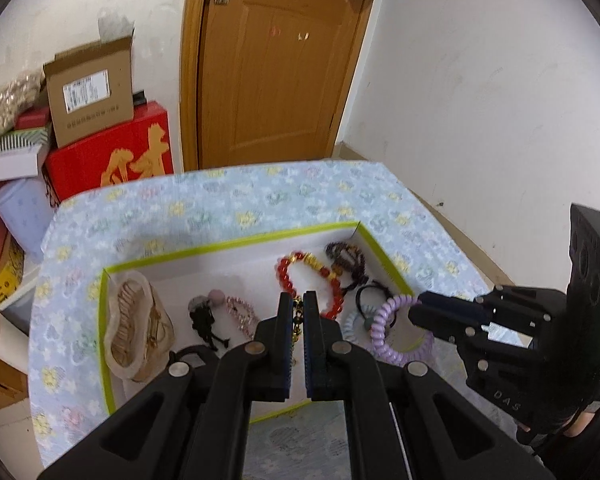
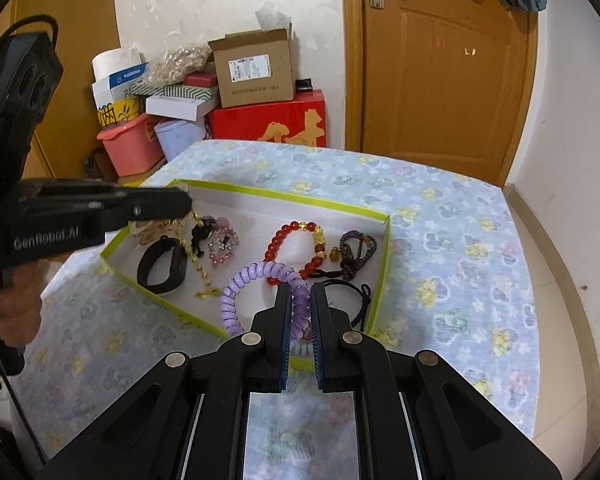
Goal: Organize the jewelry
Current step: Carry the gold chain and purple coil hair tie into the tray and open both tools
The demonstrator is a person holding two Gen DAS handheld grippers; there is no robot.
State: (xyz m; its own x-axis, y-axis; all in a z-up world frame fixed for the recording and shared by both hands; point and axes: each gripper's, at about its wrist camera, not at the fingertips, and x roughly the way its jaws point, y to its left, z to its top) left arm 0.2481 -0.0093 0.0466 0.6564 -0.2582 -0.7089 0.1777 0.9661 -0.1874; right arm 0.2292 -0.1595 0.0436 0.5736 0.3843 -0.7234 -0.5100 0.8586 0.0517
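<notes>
A shallow white box with a lime-green rim (image 1: 236,244) (image 2: 284,196) holds the jewelry on the flowered cloth. My left gripper (image 1: 299,300) (image 2: 188,202) is shut on a gold chain (image 2: 198,256) that hangs down into the box. My right gripper (image 2: 301,292) (image 1: 414,312) is shut on a purple spiral hair tie (image 2: 252,276) (image 1: 392,312), held over the box's near corner. In the box lie a red bead bracelet (image 2: 288,236) (image 1: 332,280), a dark bead bracelet (image 2: 356,246), a pink crystal piece (image 2: 222,246), a black band (image 2: 162,266) and a black hair tie (image 2: 356,300).
A shell-shaped dish (image 1: 134,328) sits at the box's left end. The table (image 2: 460,240) carries a blue flowered cloth. Stacked boxes, a red carton (image 2: 268,120) and a pink bin (image 2: 130,148) stand behind it by a wooden door (image 2: 444,68).
</notes>
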